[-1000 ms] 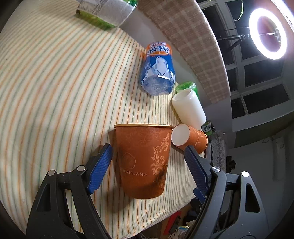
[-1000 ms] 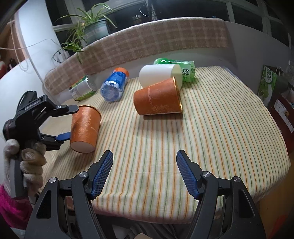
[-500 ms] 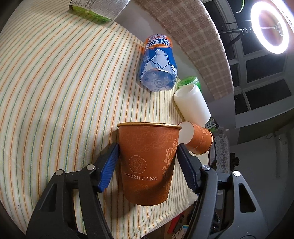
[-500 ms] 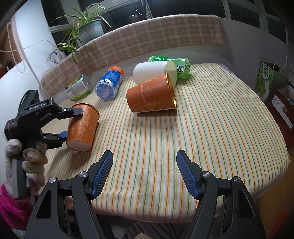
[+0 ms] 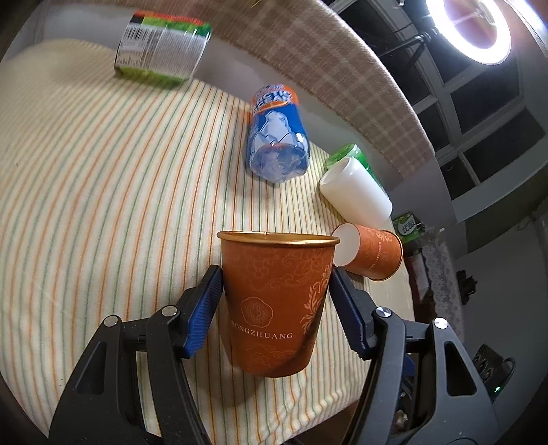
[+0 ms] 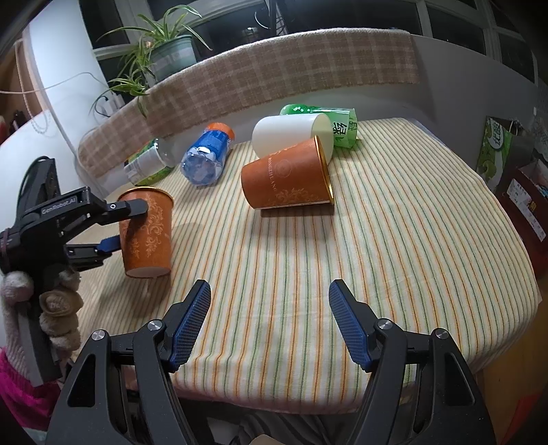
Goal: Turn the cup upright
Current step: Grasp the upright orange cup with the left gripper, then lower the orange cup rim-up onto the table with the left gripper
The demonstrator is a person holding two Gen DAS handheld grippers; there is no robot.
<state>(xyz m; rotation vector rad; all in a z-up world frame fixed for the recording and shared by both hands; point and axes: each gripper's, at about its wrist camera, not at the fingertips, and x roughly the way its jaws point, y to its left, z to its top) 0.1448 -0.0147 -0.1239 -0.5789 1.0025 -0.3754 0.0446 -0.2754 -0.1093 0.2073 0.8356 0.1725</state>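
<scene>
The left gripper point(image 5: 275, 301) clamps an orange cup point(image 5: 277, 301), rim up, near the striped table's point(image 6: 394, 239) left edge. The right gripper point(image 6: 269, 321) hangs wide open over the front edge

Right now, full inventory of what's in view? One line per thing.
held orange cup: 1, orange with gold pattern, mouth up, at the cloth's left edge, between the left gripper's pads
lying orange cup: 1, orange, gold rim, on its side mid-table
white cup: 1, white, on its side behind the lying orange cup
green bottle: 1, green, lying behind the white cup
blue bottle: 1, blue label, orange cap, lying
green-label bottle: 1, lying at the back left
tablecloth: 1, cream with orange and green stripes
potted plant: 1, green, on the sill
ring light: 1, lit
left gripper: shut on the held orange cup
right gripper: open, empty
</scene>
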